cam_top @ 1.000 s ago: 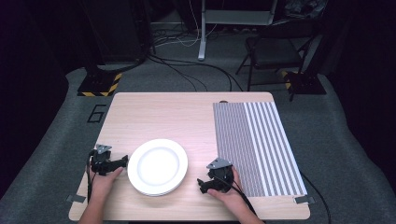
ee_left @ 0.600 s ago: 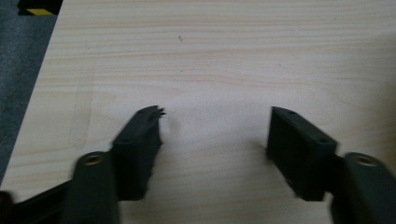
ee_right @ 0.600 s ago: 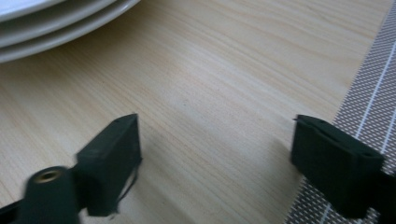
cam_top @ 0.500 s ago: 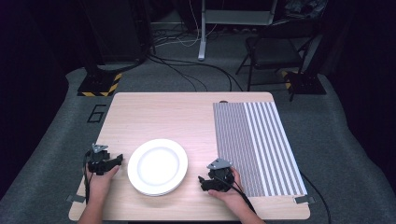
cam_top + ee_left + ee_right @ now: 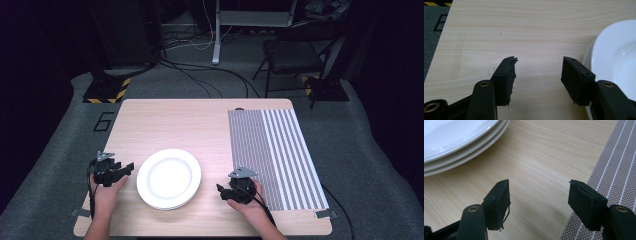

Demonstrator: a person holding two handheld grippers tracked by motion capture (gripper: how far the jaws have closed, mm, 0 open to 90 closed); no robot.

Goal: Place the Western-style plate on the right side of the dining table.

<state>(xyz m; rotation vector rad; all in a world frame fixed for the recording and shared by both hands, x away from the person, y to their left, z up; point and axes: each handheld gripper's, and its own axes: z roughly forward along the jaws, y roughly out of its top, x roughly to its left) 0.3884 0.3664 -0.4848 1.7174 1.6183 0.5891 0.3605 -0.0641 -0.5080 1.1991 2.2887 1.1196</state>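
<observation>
While both my grippers sit at the near edge of the table [image 5: 165, 120], the stack of white plates [image 5: 169, 178] lies between them, near-centre on the bare wood. My left gripper [image 5: 125, 169] is just left of the stack, off its rim, pointing right toward it. In the left gripper view the jaws stand apart with only bare wood between the pads; they have just been closing in, nothing caught. The plates [image 5: 616, 65] fill the right side of that view, the rim running behind my right-hand jaw; I cannot tell if that jaw touches it. My right gripper [image 5: 220, 191] is just right of the stack, a small gap of wood between, pointing left toward it. Its jaws have also just been closing, still parted, nothing between the pads. In the right gripper view three plate rims [image 5: 461, 147] show stacked at the far left corner, apart from the jaws. The striped placemat [image 5: 275, 155] covers the right part of the table; my right hand [image 5: 252, 205] rests at its near-left edge, and the mat [image 5: 616, 175] runs under my right-hand jaw in that view. Far beyond the table a chair [image 5: 295, 50] stands on grey floor.
</observation>
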